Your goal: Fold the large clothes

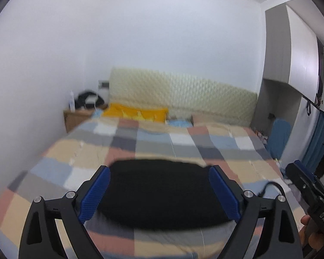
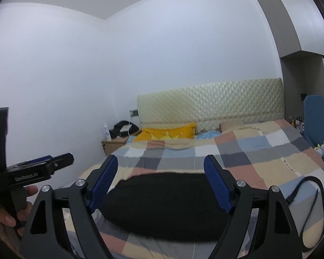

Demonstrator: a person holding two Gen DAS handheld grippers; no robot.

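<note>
Over at nine o'clock from the bed, a wooden nightstand [image 2: 113, 144] sits against the wall with a white bottle [image 2: 107, 132] and a dark bag [image 2: 123, 127] on it. Moving right, there's a yellow pillow [image 2: 166, 134] at twelve o'clock on the patchwork bedspread [image 2: 259, 149], right up under the quilted cream headboard [image 2: 209, 101]. Now the left gripper [image 1: 159, 191] — blue fingers [image 1: 96, 194] spread wide, nothing pinched, hanging above the bed. Below and between them lies the black garment [image 1: 159, 194], folded into a compact dark bundle on the near part of the bedspread, at six o'clock, flat and free of both tools. The right gripper [image 2: 161, 183] just beside it, fingers likewise well apart, empty, the bundle showing in the gap. A black cable [image 2: 313, 205] loops on the covers at four o'clock. Far right, at two o'clock, a blue board [image 2: 313, 118] leans by the grey wardrobe [image 1: 276, 43].
</note>
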